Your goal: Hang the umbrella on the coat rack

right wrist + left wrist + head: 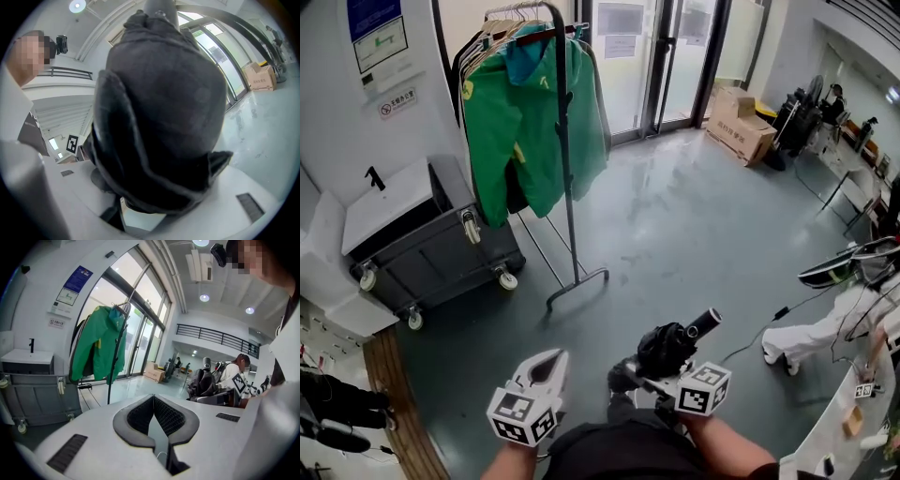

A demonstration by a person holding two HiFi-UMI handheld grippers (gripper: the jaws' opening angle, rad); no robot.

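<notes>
The coat rack (563, 141) is a black metal frame standing on the grey floor ahead and to the left, with a green jacket (530, 131) hanging from its top bar. In the left gripper view the rack (117, 350) and jacket (96, 350) stand ahead on the left. My right gripper (652, 370) is shut on a folded black umbrella (670, 347), whose dark fabric (159, 108) fills the right gripper view and hides the jaw tips. My left gripper (551, 361) is beside it on the left; its tips (153, 398) meet with nothing between them.
A dark grey wheeled cart (441, 253) stands left of the rack against the wall. Glass doors (656, 56) are behind the rack, and cardboard boxes (741, 127) sit at the back right. A person in white (825, 328) is by a counter at the right.
</notes>
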